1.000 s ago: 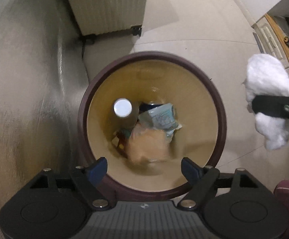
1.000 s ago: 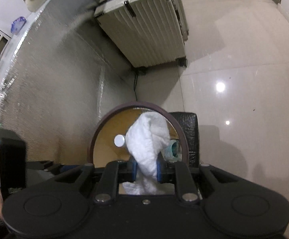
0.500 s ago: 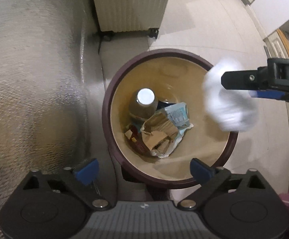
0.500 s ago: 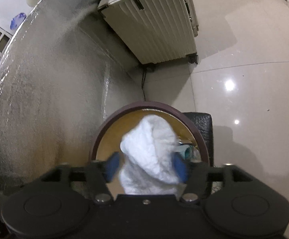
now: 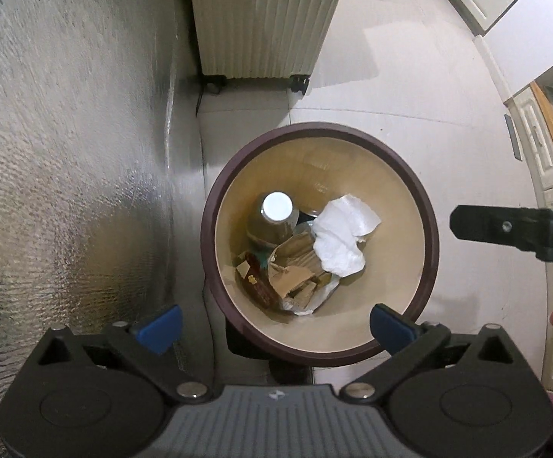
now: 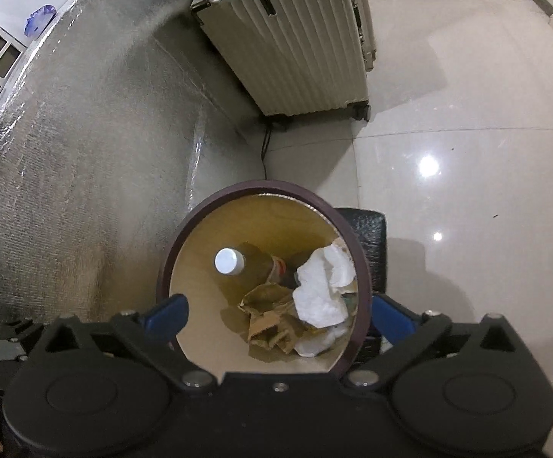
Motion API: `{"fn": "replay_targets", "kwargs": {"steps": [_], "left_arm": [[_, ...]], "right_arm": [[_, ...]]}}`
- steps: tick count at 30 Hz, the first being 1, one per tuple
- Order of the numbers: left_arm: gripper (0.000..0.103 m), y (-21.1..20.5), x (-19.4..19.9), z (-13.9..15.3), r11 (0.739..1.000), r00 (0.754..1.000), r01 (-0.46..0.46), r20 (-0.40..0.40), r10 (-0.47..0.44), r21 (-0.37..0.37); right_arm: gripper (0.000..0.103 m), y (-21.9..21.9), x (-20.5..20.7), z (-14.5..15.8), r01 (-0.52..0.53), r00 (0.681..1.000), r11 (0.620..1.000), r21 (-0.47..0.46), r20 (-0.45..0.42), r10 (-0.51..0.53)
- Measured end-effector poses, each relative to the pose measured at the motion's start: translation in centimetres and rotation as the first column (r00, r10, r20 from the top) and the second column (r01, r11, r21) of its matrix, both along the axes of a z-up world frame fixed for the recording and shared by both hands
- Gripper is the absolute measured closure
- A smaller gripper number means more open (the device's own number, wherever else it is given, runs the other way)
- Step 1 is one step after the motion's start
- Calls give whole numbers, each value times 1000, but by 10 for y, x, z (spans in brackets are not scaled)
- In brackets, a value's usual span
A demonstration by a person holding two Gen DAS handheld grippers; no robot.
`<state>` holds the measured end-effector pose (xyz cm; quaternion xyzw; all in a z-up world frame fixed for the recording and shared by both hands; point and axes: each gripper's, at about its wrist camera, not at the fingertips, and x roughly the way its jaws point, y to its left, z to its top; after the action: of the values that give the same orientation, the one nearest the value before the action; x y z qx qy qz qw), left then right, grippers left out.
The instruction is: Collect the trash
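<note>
A round trash bin (image 5: 431,229) with a dark brown rim and tan inside stands on the floor below both grippers; it also shows in the right wrist view (image 6: 208,206). Inside lie a white crumpled tissue (image 5: 339,234) (image 6: 320,286), a bottle with a white cap (image 5: 276,206) (image 6: 229,261), brown cardboard scraps (image 5: 291,267) (image 6: 269,316) and other wrappers. My left gripper (image 5: 274,322) is open and empty above the bin's near rim. My right gripper (image 6: 278,313) is open and empty above the bin; its finger shows in the left wrist view (image 5: 505,225).
A cream ribbed suitcase (image 5: 265,19) (image 6: 291,45) stands on wheels beyond the bin. A silver foil-covered surface (image 5: 66,152) (image 6: 86,133) runs along the left. A black object (image 6: 366,236) sits beside the bin. Glossy tiled floor (image 6: 467,191) lies to the right, cabinets (image 5: 543,145) at far right.
My right gripper opened and let go of the white tissue, which dropped into the bin onto the other trash. My left gripper rose and drew back from the bin.
</note>
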<state>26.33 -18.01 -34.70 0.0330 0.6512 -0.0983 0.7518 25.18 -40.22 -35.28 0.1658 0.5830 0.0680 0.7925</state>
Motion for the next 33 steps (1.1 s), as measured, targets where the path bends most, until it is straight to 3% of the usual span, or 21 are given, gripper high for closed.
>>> {"fn": "replay_targets", "kwargs": {"steps": [7,17,33], "left_arm": [[0,1,0,24,1000,999,-12,45,13,-10],[0,3,-12,90,999,983,-26,178,33,-43],[0,20,-71,197,999,934,-11,356,26,-46]], "right_arm": [[0,-4,0,27,-2,999,1000,-26,43,3],[0,2,-13,87,-18,994,998,-60,108,25],[0,17,-82,199,30,966,990,-136,260,6]]}}
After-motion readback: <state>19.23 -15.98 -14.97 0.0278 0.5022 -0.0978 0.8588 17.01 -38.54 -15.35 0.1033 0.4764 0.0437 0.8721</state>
